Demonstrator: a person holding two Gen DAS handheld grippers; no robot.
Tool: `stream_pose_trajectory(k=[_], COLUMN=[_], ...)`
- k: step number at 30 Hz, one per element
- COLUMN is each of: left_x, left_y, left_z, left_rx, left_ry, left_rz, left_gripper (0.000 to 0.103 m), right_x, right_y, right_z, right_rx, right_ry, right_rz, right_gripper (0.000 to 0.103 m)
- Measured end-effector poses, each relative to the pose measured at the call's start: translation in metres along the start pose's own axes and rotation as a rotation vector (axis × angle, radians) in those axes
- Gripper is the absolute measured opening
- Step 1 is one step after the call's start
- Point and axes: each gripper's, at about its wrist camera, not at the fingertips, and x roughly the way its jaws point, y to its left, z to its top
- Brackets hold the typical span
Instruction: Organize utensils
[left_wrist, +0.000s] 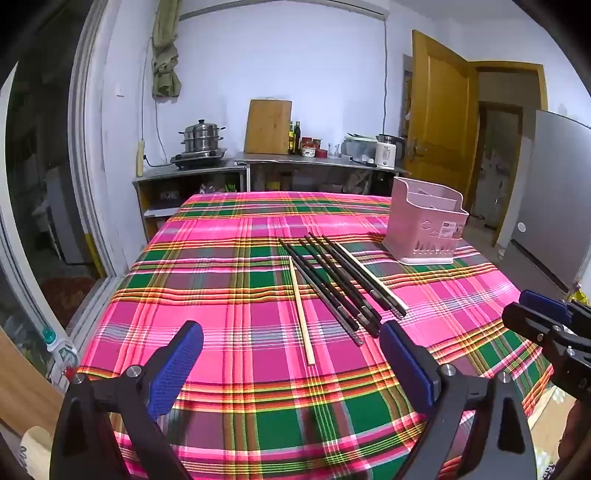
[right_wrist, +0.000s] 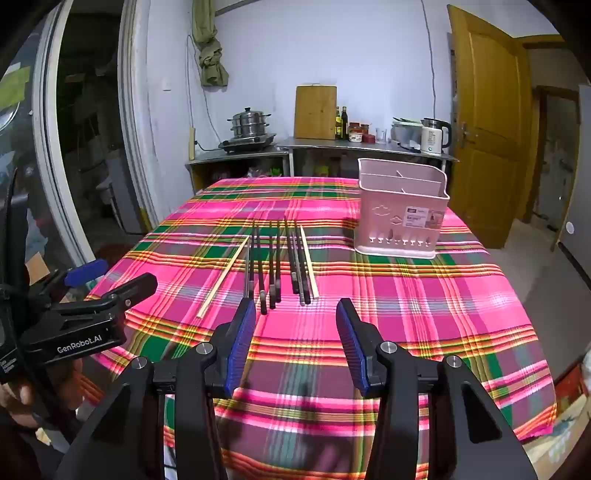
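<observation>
Nothing sorted yet: chopsticks (right_wrist: 275, 266) lying loose ahead of both fingers, pink utensil holder (right_wrist: 400, 214) beyond, unfilled; both fingers apart, gripping nothing.

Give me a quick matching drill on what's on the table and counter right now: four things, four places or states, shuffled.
Things:
1. pink utensil caddy
2. dark chopsticks
3. left tool
4. cutting board

Places or states:
A. open, holding nothing
B. leaning on the back wall
C. lying flat mid-table
D. upright at the table's far right

Pairs: 1-D, 2-C, 3-A, 4-B
</observation>
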Motion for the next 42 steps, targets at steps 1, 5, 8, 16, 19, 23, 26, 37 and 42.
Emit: stream_pose_trajectory(k=[1, 5, 8, 16, 19, 23, 26, 37, 42], left_x=[0.000, 0.000, 0.001, -0.002, -0.006, -0.006, -0.008, -0.014, -0.013], left_y=[0.000, 0.002, 0.005, 0.002, 0.003, 0.001, -0.001, -0.007, -0.007], left_z=[0.000, 0.001, 0.002, 0.000, 0.002, 0.002, 0.003, 0.004, 0.004], left_rx=[0.001, 0.007, 0.009, 0.014, 0.014, 0.015, 0.017, 0.024, 0.023], left_ry=[-0.001, -0.004, -0.007, -0.010, -0.012, -0.013, -0.016, -0.019, -0.019], left_rz=[-0.001, -0.002, -0.003, 0.005, 0.004, 0.006, 0.006, 0.005, 0.005], left_gripper=[0.097, 0.097, 0.097, 0.097, 0.097, 0.097, 0.097, 0.097, 0.097], right_x=[0.000, 0.000, -0.001, 0.000, 0.000, 0.000, 0.001, 0.001, 0.001], right_y=[0.000, 0.000, 0.000, 0.000, 0.000, 0.000, 0.000, 0.001, 0.001], right_z=[0.000, 0.001, 0.001, 0.000, 0.000, 0.001, 0.001, 0.000, 0.000], right_rx=[-0.002, -0.004, -0.003, -0.004, -0.004, -0.004, -0.004, -0.003, -0.003], right_ry=[0.000, 0.001, 0.000, 0.003, 0.002, 0.002, 0.002, 0.002, 0.002], right_rz=[-0.001, -0.003, -0.002, -0.002, -0.003, -0.002, -0.002, -0.001, -0.002], right_gripper=[0.046, 0.047, 0.046, 0.046, 0.046, 0.046, 0.046, 0.046, 0.046])
